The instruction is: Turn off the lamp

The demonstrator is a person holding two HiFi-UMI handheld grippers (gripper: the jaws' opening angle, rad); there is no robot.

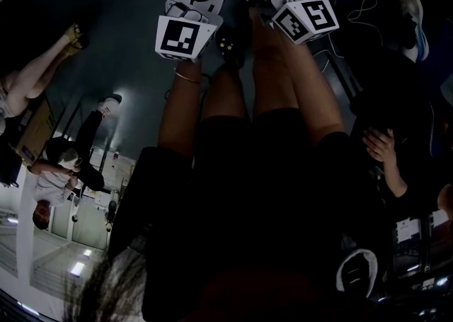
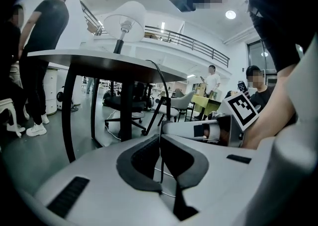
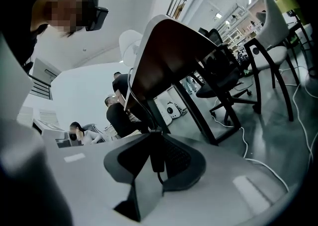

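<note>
Our left gripper (image 2: 160, 143) fingers pinch the lamp (image 2: 128, 17) cord (image 2: 162, 101) steady; right gripper (image 3: 155, 143) fingers clasp the switch (image 3: 156, 158), so we should press squarely

Left gripper (image 2: 160, 139): my jaws pinch a thin cord (image 2: 161, 163) | Right gripper (image 3: 155, 138): my jaws grip a dark switch (image 3: 156, 155), just beside the left gripper | Arms: my left forearm (image 1: 180, 105) and right forearm (image 1: 294, 80) reach out bare, side by side.
</note>
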